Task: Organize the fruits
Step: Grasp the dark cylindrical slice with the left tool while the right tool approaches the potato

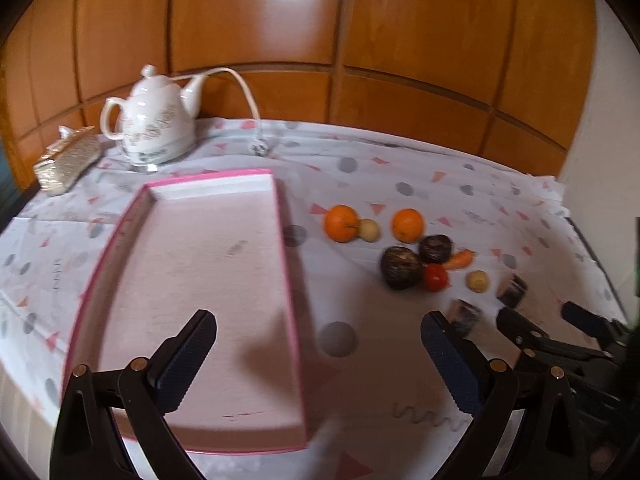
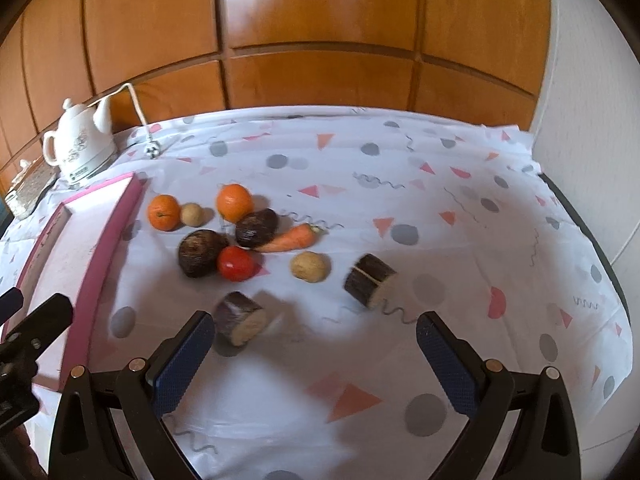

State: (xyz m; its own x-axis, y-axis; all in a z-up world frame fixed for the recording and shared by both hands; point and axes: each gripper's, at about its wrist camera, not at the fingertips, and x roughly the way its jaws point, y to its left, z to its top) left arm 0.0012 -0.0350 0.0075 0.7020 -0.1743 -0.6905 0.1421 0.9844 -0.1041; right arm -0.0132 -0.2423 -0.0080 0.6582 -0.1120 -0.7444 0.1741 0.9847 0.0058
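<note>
Ten pieces of produce lie loose on a patterned tablecloth (image 2: 400, 208), and none has reached the pink-rimmed tray (image 1: 286, 264), which sits empty to their left. So the sorting looks not yet begun: every piece remains to be moved.

Nearest the tray is an orange (image 2: 163, 212) touching a small tan fruit (image 2: 191, 214), with a second orange (image 2: 234, 202) just beside them. In front of these, two dark round fruits (image 2: 200, 253) (image 2: 256, 228) crowd against a red tomato (image 2: 236, 264) and a carrot (image 2: 289, 239). A round tan fruit (image 2: 309, 266) sits apart to the right. Two cut pieces with dark skin and pale faces lie closest to the right gripper (image 2: 314, 360): one (image 2: 240, 318) just beside its left finger, the other (image 2: 369, 286) farther right.

Both grippers hover with fingers spread wide and hold nothing. The left gripper (image 1: 318, 364) hangs over the near end of the tray and the cloth beside it.

At the back, a white ceramic kettle (image 1: 154, 120) with a cord and a glittery gold clutch bag (image 1: 68, 162) stand before wooden panelling.
</note>
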